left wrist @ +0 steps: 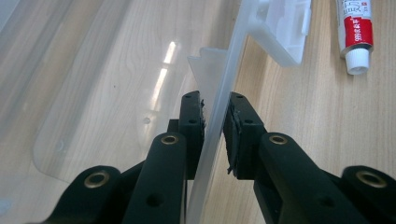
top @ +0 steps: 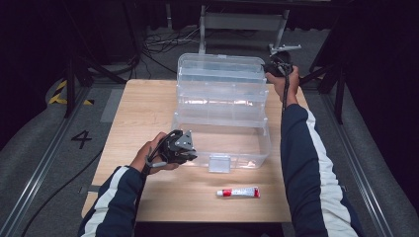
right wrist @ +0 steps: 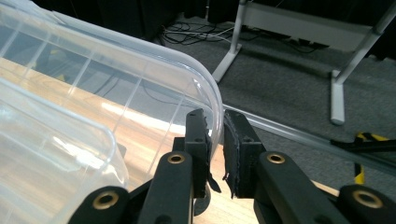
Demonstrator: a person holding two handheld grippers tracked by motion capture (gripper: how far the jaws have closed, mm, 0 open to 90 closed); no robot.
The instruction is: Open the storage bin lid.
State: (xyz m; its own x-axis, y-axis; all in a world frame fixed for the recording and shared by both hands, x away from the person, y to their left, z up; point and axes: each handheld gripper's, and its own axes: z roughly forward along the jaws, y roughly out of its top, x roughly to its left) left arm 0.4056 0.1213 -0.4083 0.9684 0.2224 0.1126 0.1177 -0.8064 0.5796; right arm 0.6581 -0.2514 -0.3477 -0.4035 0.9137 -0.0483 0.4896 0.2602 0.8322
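A clear plastic storage box [top: 247, 148] stands on the wooden table [top: 143, 113] with its clear lid [top: 220, 69] raised at the back. My left gripper [top: 189, 154] is at the box's front left corner. In the left gripper view the gripper [left wrist: 215, 100] is shut on the thin front wall [left wrist: 224, 84], one jaw inside the box and one outside. My right gripper [top: 276, 66] is at the lid's far right corner. In the right gripper view the gripper [right wrist: 214, 116] is shut on the lid's curved rim [right wrist: 205, 84].
A red and white tube [top: 238, 192] lies on the table in front of the box, and the left gripper view has it as a tube [left wrist: 356, 32] beyond the wall. The box's front latch [top: 219, 163] hangs down. Cables and a metal stand [top: 242, 22] lie on the floor behind.
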